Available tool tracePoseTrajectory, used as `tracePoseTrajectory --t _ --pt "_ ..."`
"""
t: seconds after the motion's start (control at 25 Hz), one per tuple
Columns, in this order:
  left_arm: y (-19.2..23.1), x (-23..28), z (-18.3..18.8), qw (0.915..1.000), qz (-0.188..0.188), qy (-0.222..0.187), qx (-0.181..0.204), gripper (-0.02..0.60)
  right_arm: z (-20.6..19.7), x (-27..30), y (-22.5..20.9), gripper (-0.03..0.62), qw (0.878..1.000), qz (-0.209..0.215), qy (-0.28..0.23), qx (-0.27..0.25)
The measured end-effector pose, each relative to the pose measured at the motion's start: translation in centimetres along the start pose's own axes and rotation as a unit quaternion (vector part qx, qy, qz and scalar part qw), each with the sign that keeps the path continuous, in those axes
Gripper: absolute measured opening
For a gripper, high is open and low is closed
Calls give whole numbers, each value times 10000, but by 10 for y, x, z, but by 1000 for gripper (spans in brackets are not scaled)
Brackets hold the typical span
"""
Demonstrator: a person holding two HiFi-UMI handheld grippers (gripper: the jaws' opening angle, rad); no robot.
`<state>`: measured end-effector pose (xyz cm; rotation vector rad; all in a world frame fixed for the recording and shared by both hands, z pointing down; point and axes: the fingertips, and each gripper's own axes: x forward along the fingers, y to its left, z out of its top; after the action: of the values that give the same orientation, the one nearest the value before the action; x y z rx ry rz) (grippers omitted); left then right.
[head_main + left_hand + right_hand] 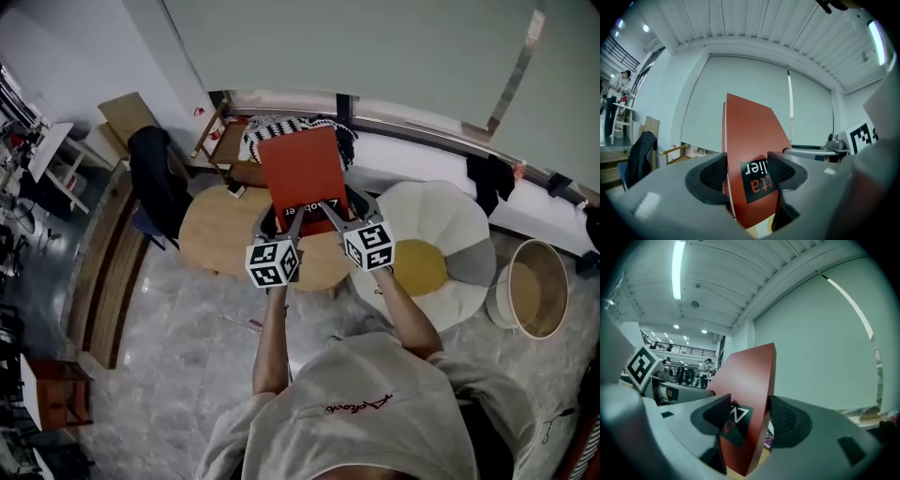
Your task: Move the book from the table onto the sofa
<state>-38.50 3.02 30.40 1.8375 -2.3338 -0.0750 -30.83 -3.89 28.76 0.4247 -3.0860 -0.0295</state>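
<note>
A red book with a dark label is held up in the air above the round wooden table. My left gripper is shut on its lower left edge and my right gripper on its lower right edge. In the left gripper view the red book stands upright between the ribbed pads. The right gripper view shows the book clamped edge-on, tilted left. The white flower-shaped sofa with a yellow centre lies right of the table.
A dark chair with a jacket stands left of the table. A patterned black-and-white cloth lies behind the book. A round basket sits far right, a wooden stool at lower left. A phone lies on the table.
</note>
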Motion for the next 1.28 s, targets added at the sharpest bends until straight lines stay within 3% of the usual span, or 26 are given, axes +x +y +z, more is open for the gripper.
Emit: tracePoseTrajectory --t 0.44,0.84,1.28 --pt "-100 54 -9 9937 -1116 99 85 270 -4 -81 -79 250 9933 -1151 53 -63" --pt "-250 111 -26 9738 -2249 324 129 270 -8 -200 -183 250 9722 -2335 154 -19" --pt "-396 148 -43 9542 -2943 457 279 272 -14 -318 -273 250 9517 -3068 109 67"
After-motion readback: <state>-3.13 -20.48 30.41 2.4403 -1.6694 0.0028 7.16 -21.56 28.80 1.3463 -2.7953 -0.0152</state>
